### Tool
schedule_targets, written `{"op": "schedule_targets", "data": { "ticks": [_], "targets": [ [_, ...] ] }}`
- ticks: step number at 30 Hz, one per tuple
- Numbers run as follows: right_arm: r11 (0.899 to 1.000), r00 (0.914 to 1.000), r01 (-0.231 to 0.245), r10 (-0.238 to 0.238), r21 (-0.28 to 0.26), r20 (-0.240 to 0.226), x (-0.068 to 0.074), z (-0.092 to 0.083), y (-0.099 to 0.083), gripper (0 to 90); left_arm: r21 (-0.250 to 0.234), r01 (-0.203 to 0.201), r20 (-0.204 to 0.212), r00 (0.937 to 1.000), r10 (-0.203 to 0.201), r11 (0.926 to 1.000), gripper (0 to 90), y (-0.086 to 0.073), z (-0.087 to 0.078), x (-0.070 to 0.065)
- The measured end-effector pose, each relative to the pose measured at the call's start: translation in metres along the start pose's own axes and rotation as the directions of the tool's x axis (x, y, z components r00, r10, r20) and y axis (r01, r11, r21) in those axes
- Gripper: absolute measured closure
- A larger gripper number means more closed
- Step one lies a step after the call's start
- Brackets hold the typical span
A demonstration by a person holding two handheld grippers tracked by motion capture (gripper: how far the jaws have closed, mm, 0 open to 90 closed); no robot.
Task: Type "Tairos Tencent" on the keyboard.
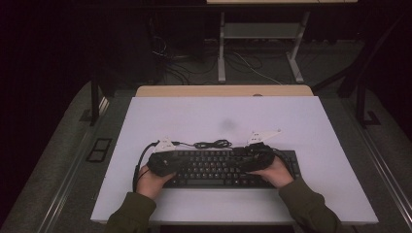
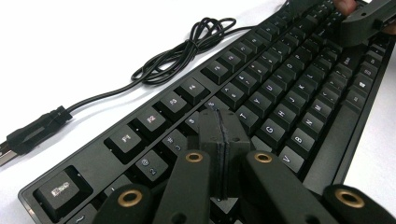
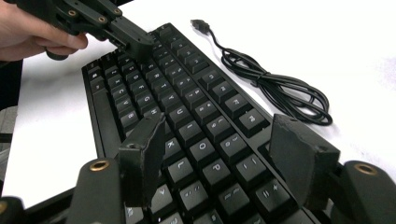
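Keyboard (image 1: 218, 167), long axis left-right on tabletop (image 1: 204, 116) near edge, directly beneath both: left gripper (image 2: 219, 140) pressed together over left keys, right gripper (image 3: 219, 158) spread over right keys; cable (image 1: 211, 144) coiled behind.

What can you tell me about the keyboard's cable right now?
The cable is thin, black and looks rubber-coated. It lies loose on the white table just beyond the keyboard, its middle gathered into a messy coil. One end runs to the keyboard's back edge; the other ends in a USB plug lying free on the table, unplugged. Neither gripper touches it.
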State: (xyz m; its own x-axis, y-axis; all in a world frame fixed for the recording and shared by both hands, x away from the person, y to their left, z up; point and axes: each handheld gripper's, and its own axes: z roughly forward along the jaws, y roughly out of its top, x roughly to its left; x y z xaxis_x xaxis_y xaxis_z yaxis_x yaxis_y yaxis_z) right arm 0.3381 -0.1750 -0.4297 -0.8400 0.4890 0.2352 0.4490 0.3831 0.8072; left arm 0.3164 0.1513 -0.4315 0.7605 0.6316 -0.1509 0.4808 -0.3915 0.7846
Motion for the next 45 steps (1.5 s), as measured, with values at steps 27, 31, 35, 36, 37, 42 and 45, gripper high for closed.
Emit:
{"op": "schedule_targets", "data": {
  "ticks": [27,31,35,36,37,42,45],
  "targets": [
    [1.000,0.9999,0.002,-0.002,-0.011,-0.014,0.004,0.014,0.012,35.1,0.029,-0.012,0.003,0.9999,0.012,0.9995,88.9,0.000,0.006,-0.002],
    [1.000,0.9999,-0.001,0.001,-0.014,-0.014,0.003,0.015,0.013,35.0,0.019,-0.006,0.007,1.0000,0.006,0.9998,88.8,0.000,0.004,-0.002],
    [1.000,0.9999,0.000,0.000,-0.016,-0.015,0.003,0.016,0.014,34.9,0.008,-0.002,0.008,1.0000,0.002,1.0000,87.7,0.001,0.003,-0.002],
    [1.000,0.9999,0.001,-0.002,-0.018,-0.017,0.003,0.016,0.015,35.0,0.006,0.000,0.009,1.0000,0.000,1.0000,87.1,0.000,0.002,-0.002],
    [1.000,0.9998,0.002,-0.003,-0.019,-0.018,0.003,0.017,0.015,35.0,0.006,0.000,0.012,0.9999,0.000,1.0000,85.8,0.000,0.002,-0.002],
    [1.000,0.9998,-0.002,0.001,-0.025,-0.022,0.004,0.018,0.016,36.0,-0.003,0.006,0.007,1.0000,-0.006,1.0000,79.2,0.000,0.000,-0.002],
    [1.000,0.9997,0.004,-0.004,-0.021,-0.024,0.006,0.019,0.015,38.0,-0.009,0.007,0.012,0.9999,-0.007,0.9999,73.9,0.000,-0.001,-0.003]
  ]
}}
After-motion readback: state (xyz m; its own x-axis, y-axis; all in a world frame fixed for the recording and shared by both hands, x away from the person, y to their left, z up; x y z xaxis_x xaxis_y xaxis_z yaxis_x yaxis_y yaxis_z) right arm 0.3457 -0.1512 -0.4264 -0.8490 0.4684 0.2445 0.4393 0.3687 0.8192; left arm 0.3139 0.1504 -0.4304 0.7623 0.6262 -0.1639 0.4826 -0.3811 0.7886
